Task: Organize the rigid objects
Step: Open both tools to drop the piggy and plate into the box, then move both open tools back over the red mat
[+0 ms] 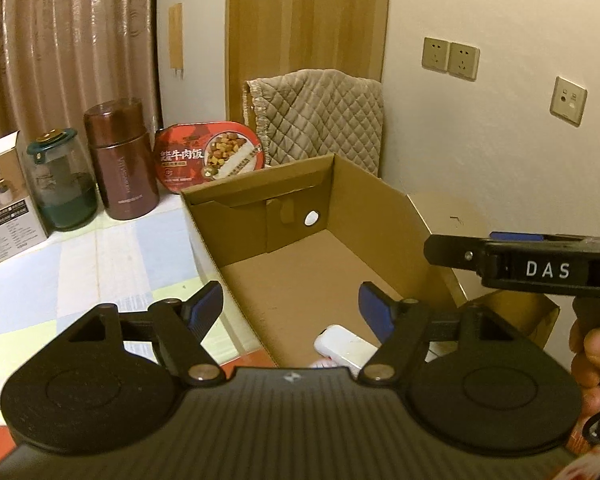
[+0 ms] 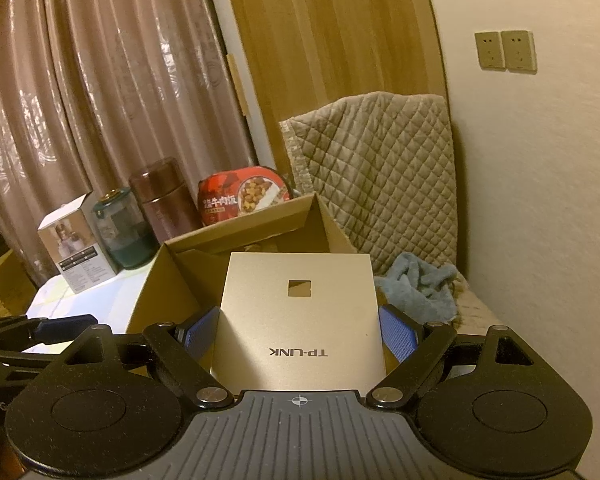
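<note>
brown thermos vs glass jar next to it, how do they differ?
The brown thermos is opaque and metallic brown; the glass jar is see-through with a green tint. The thermos stands taller than the jar. The thermos has a plain brown cap, while the jar has a green lid with side clasps. Both are upright cylinders, side by side on the table behind the cardboard box.

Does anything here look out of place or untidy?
Mostly tidy. One oddity: a crumpled blue cloth lies loose right of the cardboard box, unlike the neat row of containers. The right gripper holds the TP-LINK box level.
</note>
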A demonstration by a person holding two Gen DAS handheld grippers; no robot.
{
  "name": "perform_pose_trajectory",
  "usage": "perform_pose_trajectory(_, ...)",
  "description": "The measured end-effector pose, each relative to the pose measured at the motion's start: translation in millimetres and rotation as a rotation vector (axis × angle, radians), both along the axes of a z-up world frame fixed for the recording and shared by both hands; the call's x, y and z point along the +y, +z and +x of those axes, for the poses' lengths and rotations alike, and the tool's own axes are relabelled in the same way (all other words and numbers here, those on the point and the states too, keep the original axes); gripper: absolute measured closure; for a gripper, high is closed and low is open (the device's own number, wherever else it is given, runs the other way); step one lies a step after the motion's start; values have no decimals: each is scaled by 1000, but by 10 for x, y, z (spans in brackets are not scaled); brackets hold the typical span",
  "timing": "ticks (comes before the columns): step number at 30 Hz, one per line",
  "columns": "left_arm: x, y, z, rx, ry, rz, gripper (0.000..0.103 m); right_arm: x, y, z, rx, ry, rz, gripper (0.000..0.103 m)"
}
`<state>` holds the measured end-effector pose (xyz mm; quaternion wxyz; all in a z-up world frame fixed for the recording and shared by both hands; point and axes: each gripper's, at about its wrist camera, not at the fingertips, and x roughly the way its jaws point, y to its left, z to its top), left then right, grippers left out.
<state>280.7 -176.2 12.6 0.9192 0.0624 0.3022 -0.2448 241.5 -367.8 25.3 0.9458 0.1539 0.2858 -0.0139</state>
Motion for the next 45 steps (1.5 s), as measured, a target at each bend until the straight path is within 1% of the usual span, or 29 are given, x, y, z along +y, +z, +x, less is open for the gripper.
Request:
perform_pose_trajectory(16,161,72,-52,-11,24,-8,32,91,-43,43,19,29,-5,20)
perform_pose_trajectory(25,246,41,-61,0,43,-20,32,165,-170,80,89,82,-4,20)
perform_pose_trajectory(31,298,17,-74,13,52,-29,32,208,-223,101,118,92,-9,20)
perform_pose_trajectory(34,337,15,-76,14,60,-28,32,204,-243,106,130,77,-6,20)
perform_pose_trajectory(40,454,19,-88,18,81,-37,32,161,-195,75,103,42,15,20)
perform_pose_trajectory(45,582,32,-118,16,104,-37,32,184,-126,40,58,28,33,20)
